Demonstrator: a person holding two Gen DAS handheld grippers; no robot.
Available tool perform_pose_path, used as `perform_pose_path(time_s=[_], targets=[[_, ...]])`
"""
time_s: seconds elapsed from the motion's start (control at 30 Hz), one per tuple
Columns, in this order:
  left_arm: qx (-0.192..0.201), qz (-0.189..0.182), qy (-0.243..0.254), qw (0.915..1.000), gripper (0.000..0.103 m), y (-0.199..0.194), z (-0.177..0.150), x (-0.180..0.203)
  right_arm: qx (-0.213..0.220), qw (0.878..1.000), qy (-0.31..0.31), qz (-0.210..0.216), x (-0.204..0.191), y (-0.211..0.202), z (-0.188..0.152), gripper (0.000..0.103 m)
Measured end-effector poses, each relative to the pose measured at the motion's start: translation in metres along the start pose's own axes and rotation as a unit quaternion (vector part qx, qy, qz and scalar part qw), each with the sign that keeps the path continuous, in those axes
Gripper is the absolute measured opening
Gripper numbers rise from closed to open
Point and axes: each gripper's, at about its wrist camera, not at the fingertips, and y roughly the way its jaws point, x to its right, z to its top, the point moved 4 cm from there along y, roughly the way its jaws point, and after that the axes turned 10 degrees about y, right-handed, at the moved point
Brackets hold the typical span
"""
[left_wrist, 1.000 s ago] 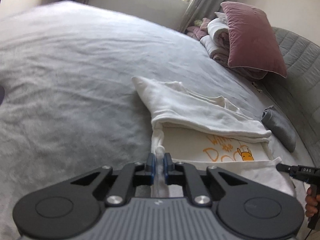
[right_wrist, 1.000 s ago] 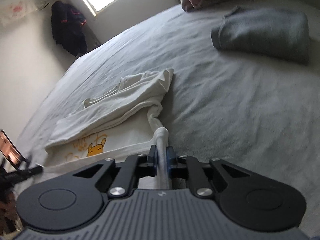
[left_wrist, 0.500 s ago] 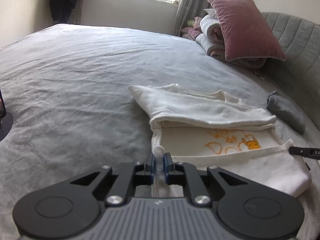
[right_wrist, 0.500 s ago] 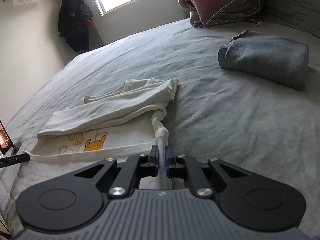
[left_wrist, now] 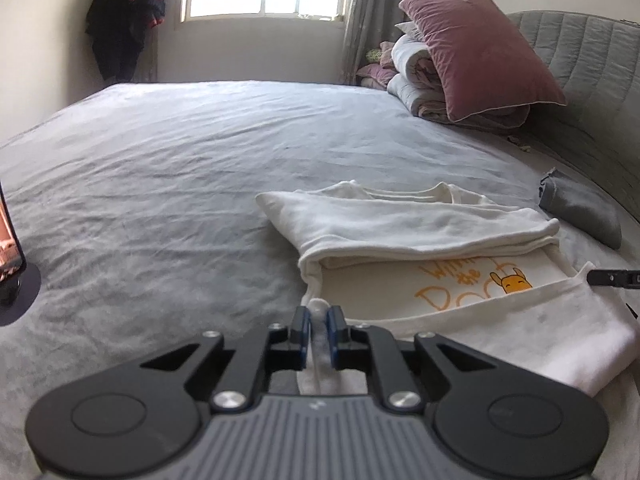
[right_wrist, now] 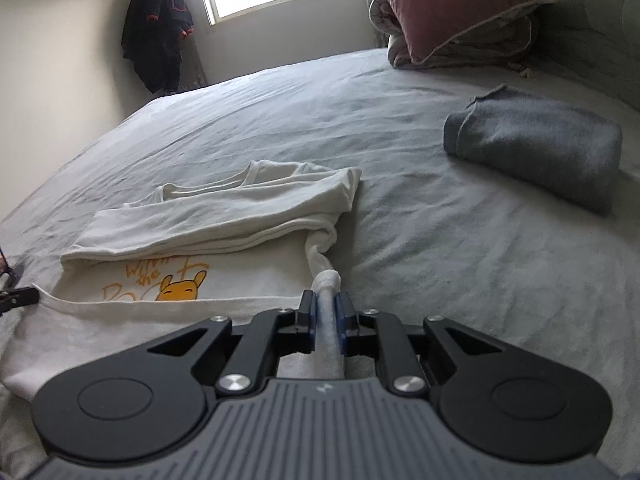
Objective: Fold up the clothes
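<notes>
A white T-shirt [left_wrist: 420, 232] with a yellow cartoon print lies partly folded on the grey bed sheet [left_wrist: 160, 184]; it also shows in the right wrist view [right_wrist: 208, 216]. My left gripper [left_wrist: 319, 330] is shut on the shirt's near left corner. My right gripper [right_wrist: 327, 320] is shut on the near right corner. Both hold the near hem low over the bed, the cloth bunched between the pads. The right gripper's tip [left_wrist: 612, 278] shows at the right edge of the left wrist view.
A folded grey garment [right_wrist: 536, 148] lies on the bed to the right [left_wrist: 580, 212]. A mauve pillow [left_wrist: 480, 52] on rolled bedding sits by the padded headboard [left_wrist: 592, 64]. Dark clothes [right_wrist: 158, 28] hang by the window. A phone on a stand [left_wrist: 12, 256] is at left.
Both grippers, still shut on the shirt's corners, have tilted up and dropped lower toward the bed; the window and wall have come into view. The shirt's folds look unchanged.
</notes>
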Motion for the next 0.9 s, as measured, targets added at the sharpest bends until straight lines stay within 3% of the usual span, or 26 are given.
perform_pose_path(time_s=[0.27, 0.53, 0.7, 0.83, 0.87, 0.9], targets=[[0.035, 0.002, -0.027, 0.999, 0.008, -0.006, 0.005, -0.008, 0.059, 0.998, -0.003, 0.004, -0.001, -0.016, 0.005, 0.008], [0.058, 0.008, -0.047, 0.9972, 0.008, 0.0, 0.008, -0.01, 0.078, 0.997, -0.004, -0.012, -0.003, -0.009, 0.007, 0.008], [0.022, 0.01, -0.036, 0.9991, 0.008, 0.017, -0.002, -0.01, 0.06, 0.998, -0.011, -0.026, -0.002, 0.004, 0.002, 0.008], [-0.001, 0.011, -0.028, 0.9995, 0.016, 0.028, -0.008, -0.011, 0.038, 0.998, -0.024, -0.043, -0.003, 0.018, -0.006, 0.012], [0.002, 0.013, -0.029, 0.9995, 0.021, 0.025, -0.007, -0.012, 0.038, 0.998, -0.032, -0.046, -0.005, 0.017, -0.006, 0.019], [0.01, 0.022, -0.03, 0.9993, 0.034, 0.021, -0.004, -0.014, 0.044, 0.997, -0.039, -0.054, -0.007, 0.015, -0.003, 0.027]])
